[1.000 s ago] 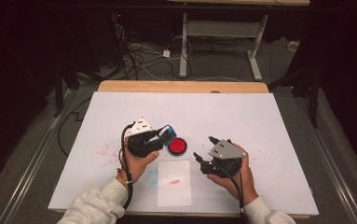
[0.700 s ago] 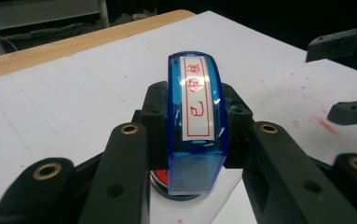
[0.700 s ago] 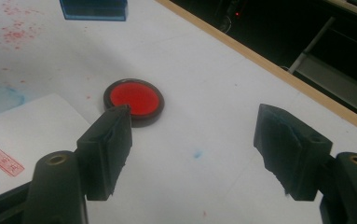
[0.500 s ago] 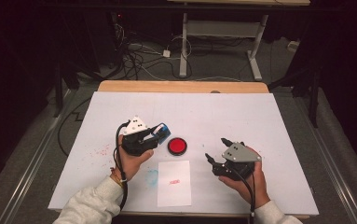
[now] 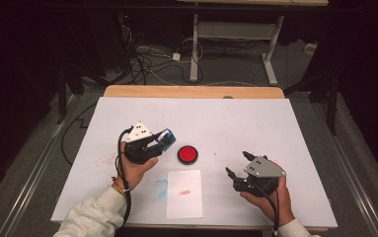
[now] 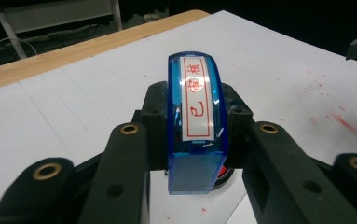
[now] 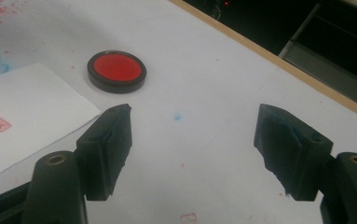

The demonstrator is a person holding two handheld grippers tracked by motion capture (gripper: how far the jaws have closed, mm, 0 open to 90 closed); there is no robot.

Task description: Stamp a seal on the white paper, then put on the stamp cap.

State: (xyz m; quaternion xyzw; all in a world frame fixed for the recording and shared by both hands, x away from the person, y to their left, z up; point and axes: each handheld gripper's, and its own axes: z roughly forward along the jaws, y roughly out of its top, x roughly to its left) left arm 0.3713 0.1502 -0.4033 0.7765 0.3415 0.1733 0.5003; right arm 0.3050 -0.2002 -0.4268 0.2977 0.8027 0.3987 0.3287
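Nearest the person, the sheet [image 5: 184, 193] lies at the counter's [image 5: 275, 123] front edge and already carries 1 red imprint. The right gripper [image 5: 237, 165] has drawn away to the right since a second ago, when it sat close beside the sheet; it now hovers low over bare counter, right of the sheet, jaws apart with nothing between them, pointing up and left toward the pad. That retreat suggests its part is finished for now and the stamping is left to the other hand. Further in, the left gripper [image 5: 162, 141] has barely shifted; it is clamped on the blue stamp [image 6: 195, 116], held level just left of the red ink pad [image 5: 187, 154], hand wrapped under the body. The stamp looks poised for inking.
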